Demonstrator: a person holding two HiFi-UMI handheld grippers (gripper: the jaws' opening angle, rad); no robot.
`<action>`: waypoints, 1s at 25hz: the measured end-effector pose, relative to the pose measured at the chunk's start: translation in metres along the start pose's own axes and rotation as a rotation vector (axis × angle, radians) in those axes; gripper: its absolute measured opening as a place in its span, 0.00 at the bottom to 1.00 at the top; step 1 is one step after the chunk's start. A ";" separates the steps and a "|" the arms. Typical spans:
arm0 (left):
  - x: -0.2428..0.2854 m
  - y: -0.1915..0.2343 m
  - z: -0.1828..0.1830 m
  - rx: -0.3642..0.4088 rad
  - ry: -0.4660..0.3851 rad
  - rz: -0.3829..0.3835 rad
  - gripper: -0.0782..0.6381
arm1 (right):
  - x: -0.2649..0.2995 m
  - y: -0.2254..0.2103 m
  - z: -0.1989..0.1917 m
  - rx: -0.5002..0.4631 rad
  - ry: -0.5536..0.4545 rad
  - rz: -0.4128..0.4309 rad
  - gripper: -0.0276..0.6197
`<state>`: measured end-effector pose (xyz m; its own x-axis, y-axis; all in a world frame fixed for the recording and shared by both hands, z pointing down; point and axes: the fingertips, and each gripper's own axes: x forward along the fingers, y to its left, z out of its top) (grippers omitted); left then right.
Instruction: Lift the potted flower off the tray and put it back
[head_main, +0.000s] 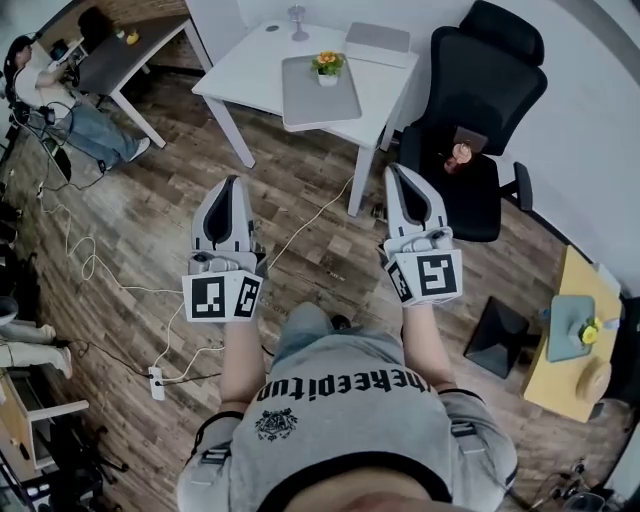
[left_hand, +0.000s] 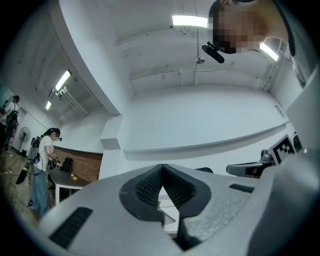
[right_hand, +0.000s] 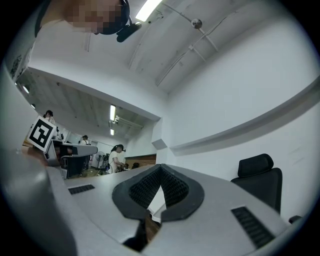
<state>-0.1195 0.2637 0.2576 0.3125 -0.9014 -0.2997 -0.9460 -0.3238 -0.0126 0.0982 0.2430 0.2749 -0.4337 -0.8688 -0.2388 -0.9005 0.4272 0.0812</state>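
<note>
A small potted flower (head_main: 327, 67) with orange blooms in a white pot stands on a grey tray (head_main: 318, 98) on the white table (head_main: 250, 70) far ahead. My left gripper (head_main: 233, 183) and my right gripper (head_main: 394, 170) are held side by side over the wooden floor, well short of the table. Both are shut with nothing between the jaws. In the left gripper view the gripper (left_hand: 162, 167) points slightly upward at wall and ceiling. The right gripper (right_hand: 160, 168) shows the same tilt in its own view.
A black office chair (head_main: 478, 110) stands right of the table. Cables (head_main: 300, 228) run across the floor, with a power strip (head_main: 156, 382) at the left. Another person (head_main: 55, 95) sits at a dark desk at the top left. A yellow side table (head_main: 565, 350) is at the right.
</note>
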 end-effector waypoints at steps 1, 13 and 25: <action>0.004 0.001 -0.002 0.001 0.002 -0.001 0.11 | 0.004 -0.001 -0.002 -0.002 0.000 0.002 0.05; 0.098 0.037 -0.032 -0.013 -0.030 -0.051 0.11 | 0.086 -0.042 -0.026 -0.030 -0.001 -0.050 0.05; 0.224 0.107 -0.062 -0.024 -0.029 -0.120 0.11 | 0.214 -0.077 -0.049 -0.041 -0.007 -0.121 0.05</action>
<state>-0.1449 0.0093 0.2481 0.4204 -0.8473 -0.3245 -0.8997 -0.4357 -0.0277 0.0732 0.0115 0.2650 -0.3213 -0.9118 -0.2558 -0.9470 0.3083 0.0903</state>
